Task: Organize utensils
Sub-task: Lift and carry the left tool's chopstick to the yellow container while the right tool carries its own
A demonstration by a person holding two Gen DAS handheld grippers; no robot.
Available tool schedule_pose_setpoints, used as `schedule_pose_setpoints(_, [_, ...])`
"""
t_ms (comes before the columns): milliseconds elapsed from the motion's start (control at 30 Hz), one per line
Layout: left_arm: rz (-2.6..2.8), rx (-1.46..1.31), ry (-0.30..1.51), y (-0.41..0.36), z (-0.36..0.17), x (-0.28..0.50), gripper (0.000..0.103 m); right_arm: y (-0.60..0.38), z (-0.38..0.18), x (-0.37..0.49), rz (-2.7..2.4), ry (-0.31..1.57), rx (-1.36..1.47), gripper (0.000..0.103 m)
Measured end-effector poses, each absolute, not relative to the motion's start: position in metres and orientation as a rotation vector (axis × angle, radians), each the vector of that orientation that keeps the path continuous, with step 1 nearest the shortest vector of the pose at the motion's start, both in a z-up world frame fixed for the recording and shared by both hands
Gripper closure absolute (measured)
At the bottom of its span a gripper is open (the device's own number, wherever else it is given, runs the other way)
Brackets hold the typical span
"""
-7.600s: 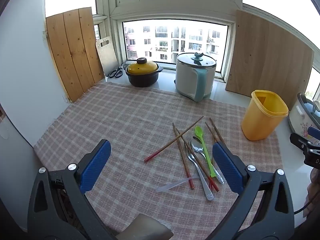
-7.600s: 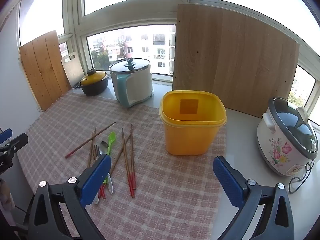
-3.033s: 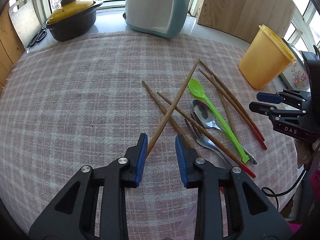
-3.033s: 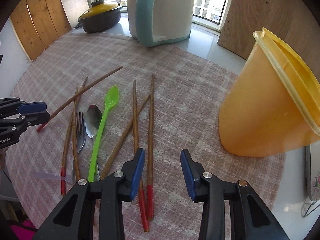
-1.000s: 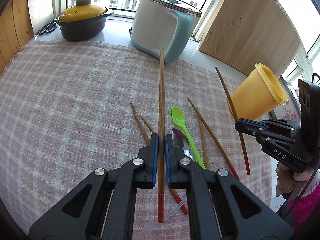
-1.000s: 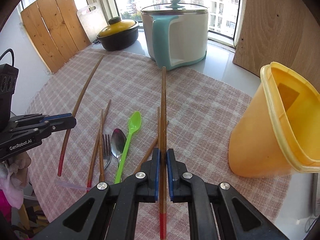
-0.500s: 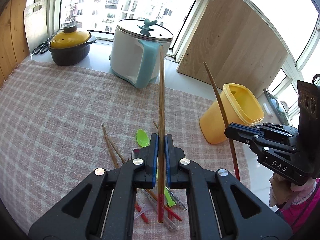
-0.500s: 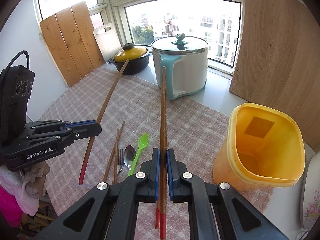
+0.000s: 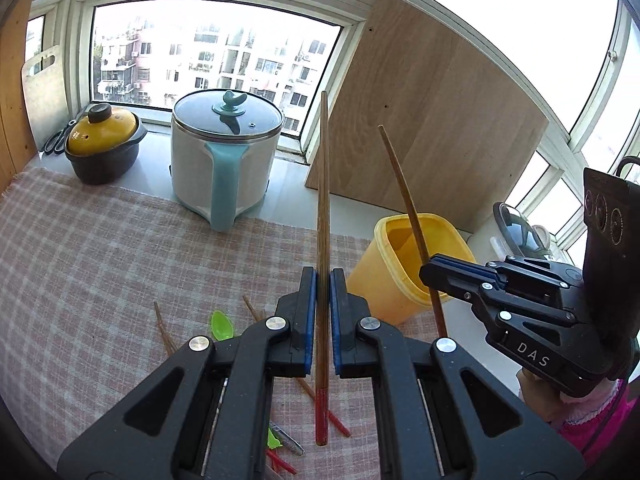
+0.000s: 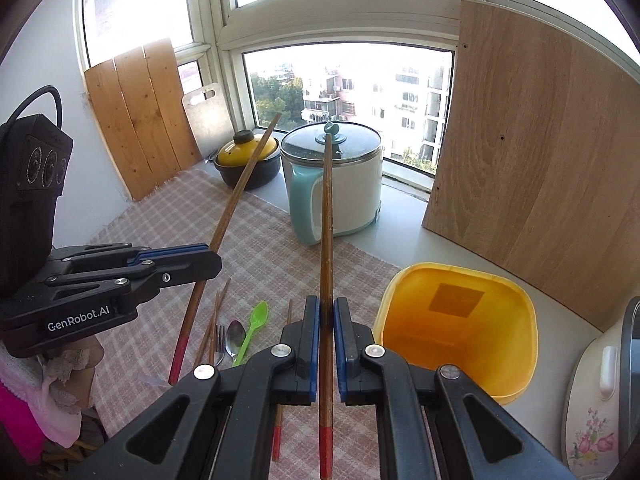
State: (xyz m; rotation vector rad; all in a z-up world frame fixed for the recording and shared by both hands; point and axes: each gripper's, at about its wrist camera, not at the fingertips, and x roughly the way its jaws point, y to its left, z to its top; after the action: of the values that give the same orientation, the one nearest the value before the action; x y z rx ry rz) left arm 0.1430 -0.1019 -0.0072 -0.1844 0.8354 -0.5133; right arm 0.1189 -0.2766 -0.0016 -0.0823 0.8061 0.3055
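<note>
The left gripper [image 9: 322,280] has its blue-padded fingers [image 9: 308,312] pinched tight on a wooden chopstick [image 9: 322,216], which stands upright with its red end low, raised above the pink checked cloth [image 9: 92,248]. The right gripper [image 10: 327,320] is likewise clamped on a second chopstick [image 10: 327,220], red end down, held beside and above the open yellow container [image 10: 516,308]. In the left wrist view that second chopstick leans across the container's mouth. On the cloth lie the remaining utensils: a green spoon [image 10: 253,330], a metal spoon [image 10: 235,336], a fork [image 10: 219,340] and several more chopsticks [image 10: 216,316]. A white and teal pot [image 9: 224,160] and a yellow-lidded casserole [image 9: 102,144] stand by the window.
</note>
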Motion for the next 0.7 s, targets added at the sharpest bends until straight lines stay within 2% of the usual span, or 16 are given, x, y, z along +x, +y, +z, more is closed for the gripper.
schedule_pose_setpoints(700, [-0.523, -0.248, 0.787, -0.180, 0.010, 0.198, 0.099, -0.340, 0.015, 0.161, 0.233, 0.742, -0.086, 0.099])
